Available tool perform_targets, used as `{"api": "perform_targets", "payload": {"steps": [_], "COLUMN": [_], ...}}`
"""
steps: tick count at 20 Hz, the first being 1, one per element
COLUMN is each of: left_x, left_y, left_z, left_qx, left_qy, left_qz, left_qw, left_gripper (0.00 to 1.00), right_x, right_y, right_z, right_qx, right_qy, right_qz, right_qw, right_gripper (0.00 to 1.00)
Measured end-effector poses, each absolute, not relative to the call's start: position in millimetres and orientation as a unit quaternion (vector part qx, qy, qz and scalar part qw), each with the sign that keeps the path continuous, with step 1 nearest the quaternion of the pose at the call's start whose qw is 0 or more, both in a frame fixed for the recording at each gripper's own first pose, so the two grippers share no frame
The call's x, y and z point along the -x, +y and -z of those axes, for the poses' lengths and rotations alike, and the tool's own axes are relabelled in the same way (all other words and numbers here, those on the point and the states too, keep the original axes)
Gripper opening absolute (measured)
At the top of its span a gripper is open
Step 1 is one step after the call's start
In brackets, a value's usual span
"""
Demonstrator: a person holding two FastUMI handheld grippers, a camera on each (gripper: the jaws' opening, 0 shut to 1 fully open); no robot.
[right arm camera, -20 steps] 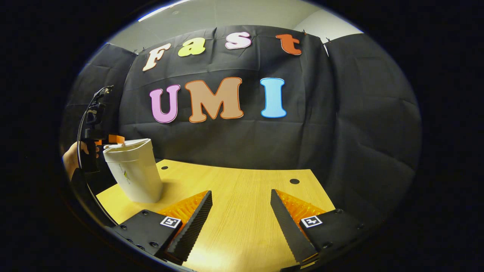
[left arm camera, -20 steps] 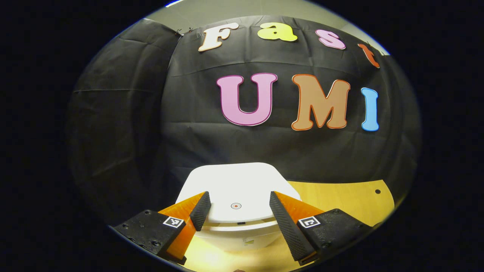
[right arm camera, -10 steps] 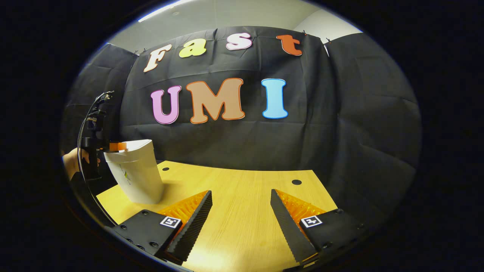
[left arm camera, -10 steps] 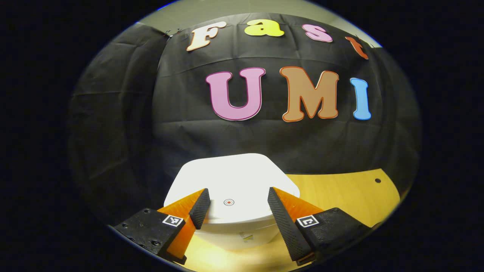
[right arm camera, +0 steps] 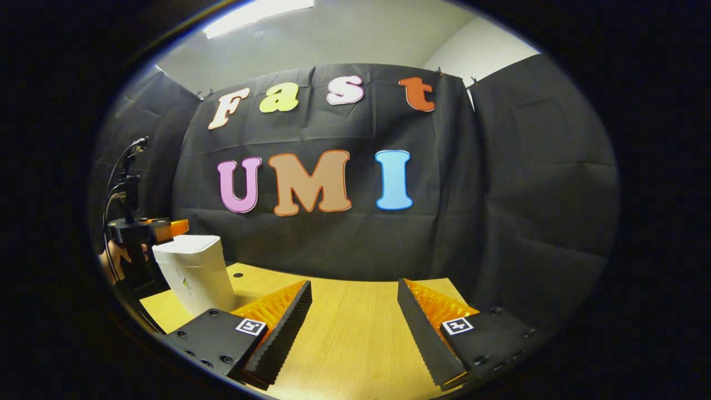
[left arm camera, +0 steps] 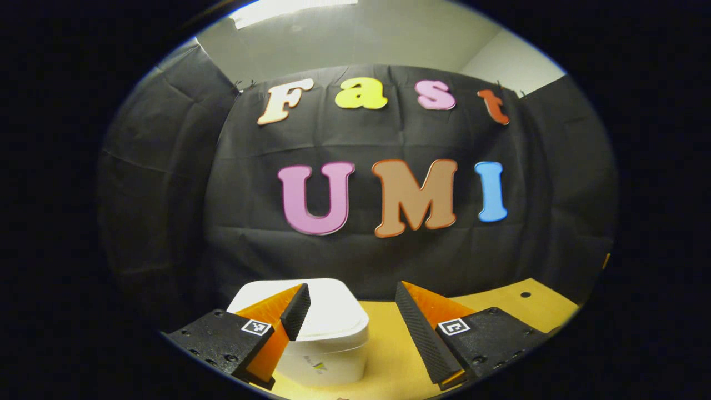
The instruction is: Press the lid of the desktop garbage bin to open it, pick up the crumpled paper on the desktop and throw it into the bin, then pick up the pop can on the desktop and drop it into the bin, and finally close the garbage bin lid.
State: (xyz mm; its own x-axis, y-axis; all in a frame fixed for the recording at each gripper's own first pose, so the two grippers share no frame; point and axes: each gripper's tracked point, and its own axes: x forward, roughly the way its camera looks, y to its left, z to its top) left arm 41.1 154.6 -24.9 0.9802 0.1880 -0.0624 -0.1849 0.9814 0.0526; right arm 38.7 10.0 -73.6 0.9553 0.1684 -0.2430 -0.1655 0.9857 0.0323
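A ceiling light [left arm camera: 291,6] glares at the top of both views, the tabletop [right arm camera: 355,333] shines warm at the bottom, edges bow and dim, focus sharp.

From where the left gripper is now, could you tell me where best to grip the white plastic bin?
Probably the white plastic bin by its side walls just under the closed lid, from above: the body tapers downward, so the lid's lip should stop the left gripper slipping.

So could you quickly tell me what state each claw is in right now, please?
Left claw: open, holding nothing, raised beside the closed white bin.
Right claw: open, holding nothing, above the bare wooden table.
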Motion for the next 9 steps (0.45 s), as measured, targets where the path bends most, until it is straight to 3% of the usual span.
{"api": "perform_targets", "payload": {"steps": [9], "left_x": [-17.8], "left_y": [38.2], "left_z": [35.3], "left_qx": [0.017], "left_qy": [0.033], "left_qz": [0.007], "left_qw": [0.999], "left_gripper": [0.93], "right_x": [-25.8], "right_y": [1.3], "right_z": [50.6], "right_qx": [-0.024], "right_qy": [0.083], "right_qz": [-0.059], "right_qw": [0.994], "right_gripper": [0.99]}}
